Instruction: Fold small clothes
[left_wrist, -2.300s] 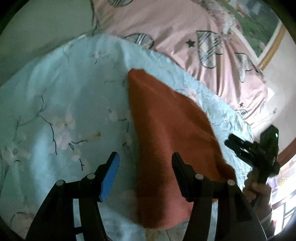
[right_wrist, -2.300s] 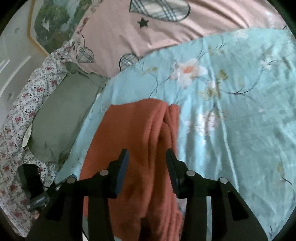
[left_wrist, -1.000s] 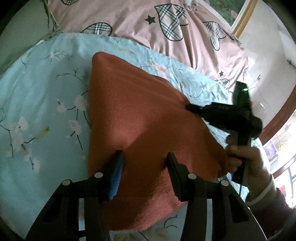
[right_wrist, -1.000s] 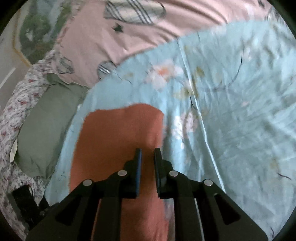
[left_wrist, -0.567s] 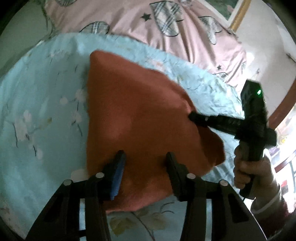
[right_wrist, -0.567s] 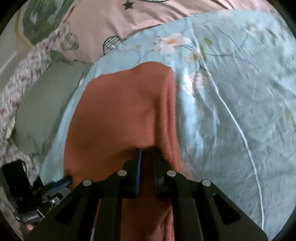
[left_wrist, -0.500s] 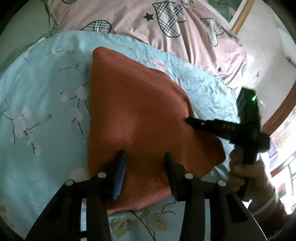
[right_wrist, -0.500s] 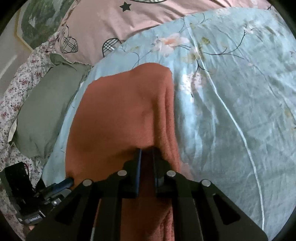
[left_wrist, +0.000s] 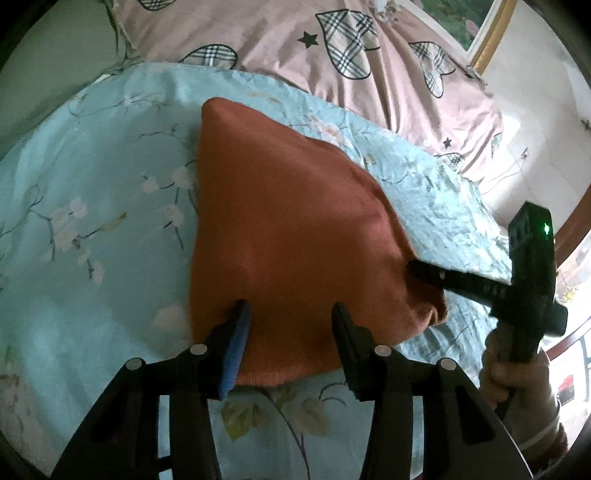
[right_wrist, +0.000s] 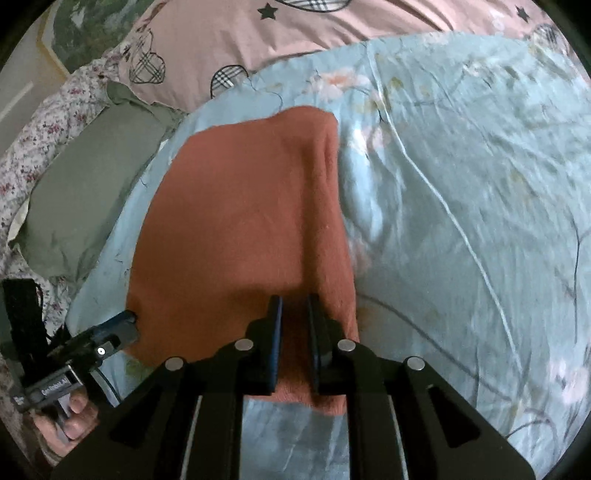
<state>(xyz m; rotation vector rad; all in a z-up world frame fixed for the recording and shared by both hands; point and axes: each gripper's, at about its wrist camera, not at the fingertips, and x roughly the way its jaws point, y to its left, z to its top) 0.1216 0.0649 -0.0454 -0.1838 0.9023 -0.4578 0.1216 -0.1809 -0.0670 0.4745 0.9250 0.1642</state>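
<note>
An orange knitted cloth (left_wrist: 288, 229) lies flat on the light blue floral bedsheet (left_wrist: 92, 221). My left gripper (left_wrist: 290, 314) straddles its near edge, the jaws opening and the pads apart from the fabric. My right gripper (right_wrist: 294, 301) pinches a raised fold of the cloth (right_wrist: 240, 206) at its near right corner, with only a narrow gap between its jaws, which are opening slightly. In the left wrist view the right gripper (left_wrist: 412, 267) bites that bunched corner. The right wrist view shows the left gripper (right_wrist: 127, 321) at the cloth's left corner.
A pink quilt with plaid hearts (left_wrist: 332, 55) covers the far side of the bed. A green pillow (right_wrist: 81, 192) lies to the left on a small-flowered sheet (right_wrist: 33, 140). A hand (left_wrist: 517, 376) holds the right gripper near the bed's right edge.
The right gripper has slid down the cloth's right edge toward its near corner, bunching the fabric there. The left gripper has shifted slightly along the near edge.
</note>
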